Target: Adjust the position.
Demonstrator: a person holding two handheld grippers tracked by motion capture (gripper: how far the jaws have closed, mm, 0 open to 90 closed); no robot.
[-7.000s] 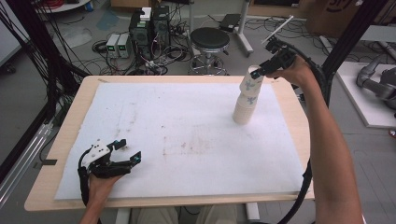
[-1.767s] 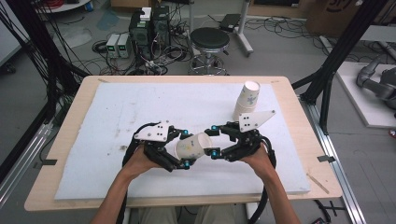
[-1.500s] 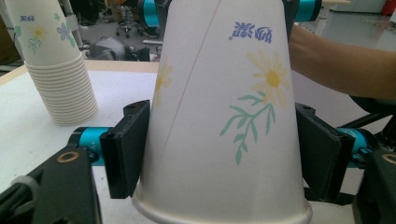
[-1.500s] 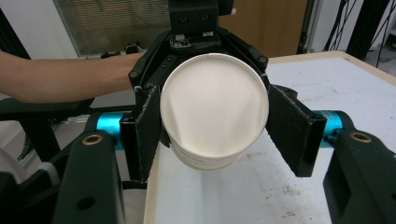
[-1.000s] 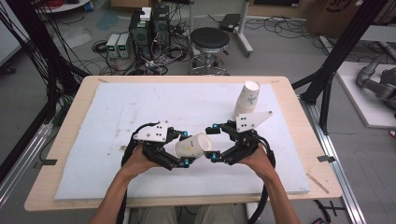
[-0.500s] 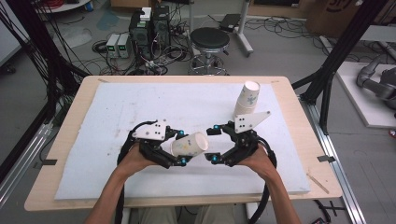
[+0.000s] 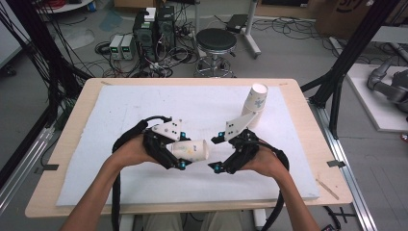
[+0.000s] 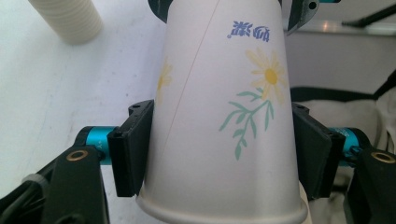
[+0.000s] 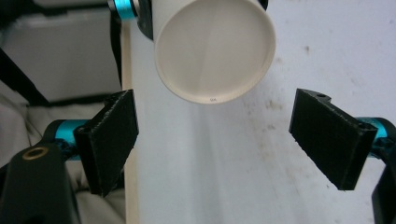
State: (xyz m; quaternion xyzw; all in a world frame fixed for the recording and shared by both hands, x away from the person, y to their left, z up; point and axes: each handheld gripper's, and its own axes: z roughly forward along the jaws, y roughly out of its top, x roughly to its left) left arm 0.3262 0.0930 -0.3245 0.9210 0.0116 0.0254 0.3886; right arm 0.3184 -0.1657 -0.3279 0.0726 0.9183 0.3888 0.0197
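Note:
A white paper cup (image 7: 195, 150) printed with a yellow flower lies on its side in the air above the white sheet (image 7: 144, 106). My left gripper (image 7: 179, 152) is shut on it, and both pads (image 8: 135, 149) press on the cup's wall (image 8: 224, 116) near its rim. My right gripper (image 7: 217, 152) faces it from the right. Its jaws have just been opening and stand wide with nothing between them (image 9: 219, 140). The cup's round base (image 9: 215, 51) hangs just beyond the pads (image 9: 109, 140). A leaning stack of cups (image 7: 255, 103) stands at the back right.
The white sheet covers most of a wooden table (image 7: 312, 144). The cup stack (image 8: 70, 18) rises behind the held cup. Beyond the table's far edge are a stool (image 7: 216, 43), computer boxes (image 7: 154, 29) and cables. Black frame poles (image 7: 346, 62) stand at the right.
The right jaws have opened and let go of the cup's base. The left gripper has lifted the cup slightly, and a small gap now shows between the cup and the right gripper.

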